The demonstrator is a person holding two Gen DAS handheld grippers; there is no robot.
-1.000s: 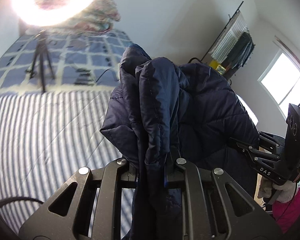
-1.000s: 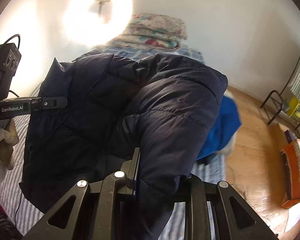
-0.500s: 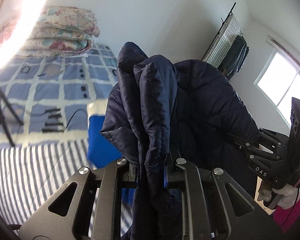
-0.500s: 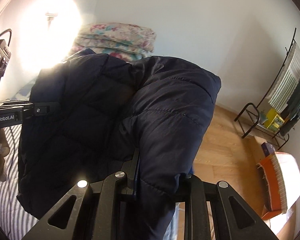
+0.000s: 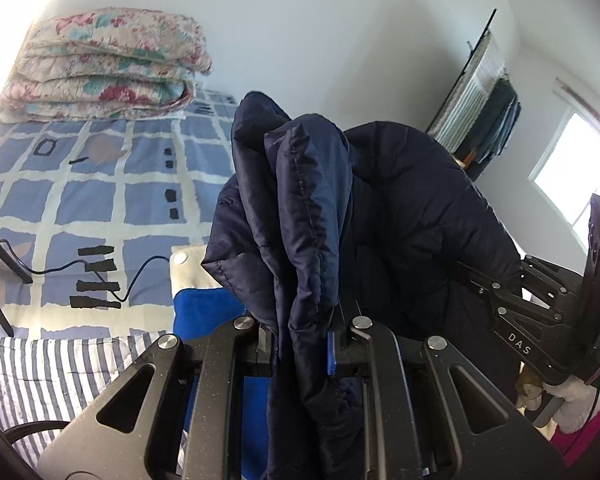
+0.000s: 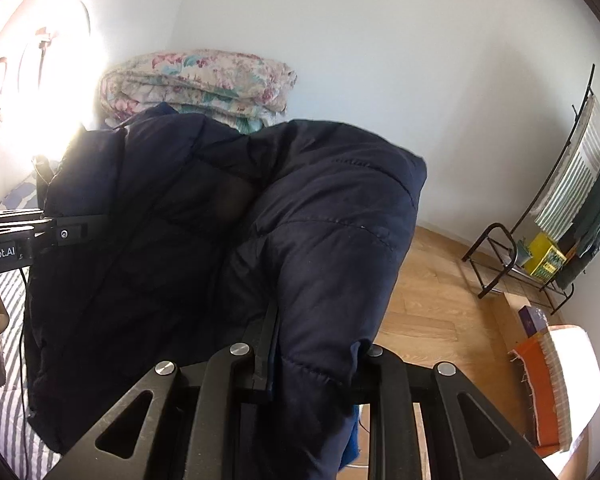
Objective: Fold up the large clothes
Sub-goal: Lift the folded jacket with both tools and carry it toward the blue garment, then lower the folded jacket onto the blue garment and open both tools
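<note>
Left gripper: clamped on a bunched fold of the navy puffer jacket.
Right gripper: jaws pinching another padded edge.
Jacket: held up between both, above the striped bed.
Writing: "DAS" on right gripper's frame; "Robot.AI" on the left's.

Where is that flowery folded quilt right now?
The folded floral quilt sits at the far end of the bed against the white wall, on the blue checked bedspread, upper left in both views, behind the held navy jacket.
</note>
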